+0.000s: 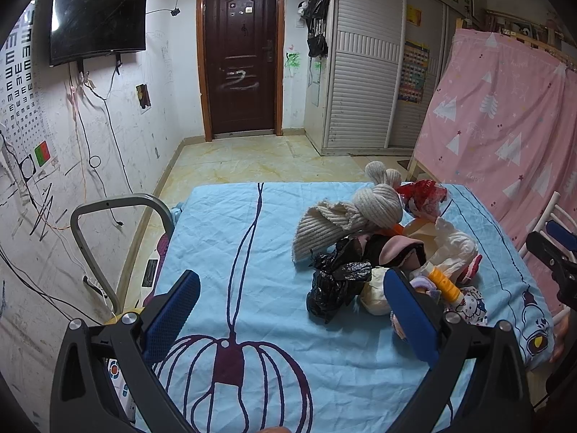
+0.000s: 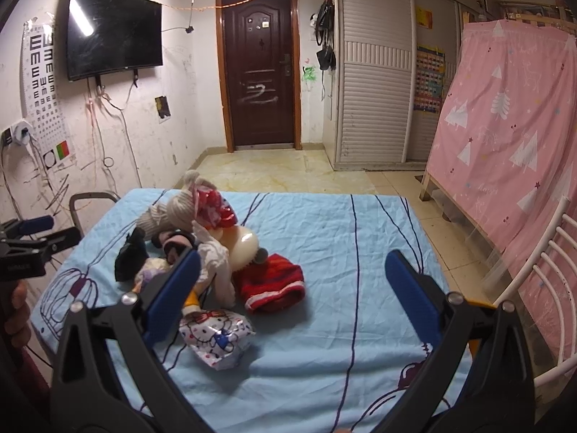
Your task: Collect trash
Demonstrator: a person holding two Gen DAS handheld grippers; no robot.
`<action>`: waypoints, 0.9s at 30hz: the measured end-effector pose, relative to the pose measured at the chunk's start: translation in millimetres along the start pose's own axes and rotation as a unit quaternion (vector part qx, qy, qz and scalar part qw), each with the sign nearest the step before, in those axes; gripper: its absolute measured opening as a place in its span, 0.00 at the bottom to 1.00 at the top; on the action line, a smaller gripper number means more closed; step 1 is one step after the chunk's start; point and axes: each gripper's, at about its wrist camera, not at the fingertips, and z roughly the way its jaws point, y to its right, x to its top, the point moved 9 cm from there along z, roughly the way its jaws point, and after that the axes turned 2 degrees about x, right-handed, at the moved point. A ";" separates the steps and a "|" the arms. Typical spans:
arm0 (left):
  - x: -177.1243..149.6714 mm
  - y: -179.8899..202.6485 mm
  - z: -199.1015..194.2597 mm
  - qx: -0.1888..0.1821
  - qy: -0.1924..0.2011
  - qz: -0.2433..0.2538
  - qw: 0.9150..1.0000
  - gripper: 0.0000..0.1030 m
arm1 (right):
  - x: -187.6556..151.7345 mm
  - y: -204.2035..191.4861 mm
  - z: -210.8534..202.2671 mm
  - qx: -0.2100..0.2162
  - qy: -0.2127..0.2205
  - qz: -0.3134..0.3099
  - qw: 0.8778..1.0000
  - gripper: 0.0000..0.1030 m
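Observation:
A heap of things lies on the blue sheet (image 1: 252,252): a crumpled black plastic bag (image 1: 335,285), a Hello Kitty wrapper (image 2: 216,335), a red crinkly bag (image 1: 422,191), white crumpled plastic (image 1: 454,245), a beige knitted toy (image 1: 346,216) and a red knit hat (image 2: 274,285). My left gripper (image 1: 292,317) is open and empty, just in front of the black bag. My right gripper (image 2: 292,299) is open and empty, over the sheet near the red hat and the wrapper. The black bag also shows in the right wrist view (image 2: 130,252).
A grey metal frame (image 1: 108,223) stands left of the bed by the scribbled wall. A pink curtain (image 2: 505,126) and a white rail (image 2: 548,263) are on the right. A tiled floor (image 2: 259,169) leads to a dark door (image 2: 259,68).

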 end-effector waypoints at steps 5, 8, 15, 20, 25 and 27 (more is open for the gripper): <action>-0.3 0.1 0.0 -0.001 0.000 0.000 1.000 0.91 | 0.0 -0.8 0.1 0.001 0.000 0.000 1.000 0.95; -0.5 0.7 0.1 -0.001 0.000 0.001 1.000 0.91 | -0.1 -1.1 0.3 0.001 0.000 -0.001 1.000 0.95; -0.5 0.8 0.1 0.000 0.000 0.001 1.000 0.90 | -0.1 -1.2 0.4 0.001 0.000 -0.001 1.000 0.95; -0.3 0.6 0.2 0.000 0.000 0.001 1.000 0.90 | -1.1 -2.1 1.4 0.001 -0.001 -0.002 1.000 0.95; -0.4 0.6 0.1 -0.001 -0.001 0.001 1.000 0.90 | -1.8 -2.7 2.1 0.001 -0.001 -0.003 1.000 0.95; -0.4 0.6 0.1 0.000 0.000 0.001 1.000 0.91 | -1.8 -2.8 2.2 0.001 -0.001 -0.003 1.000 0.95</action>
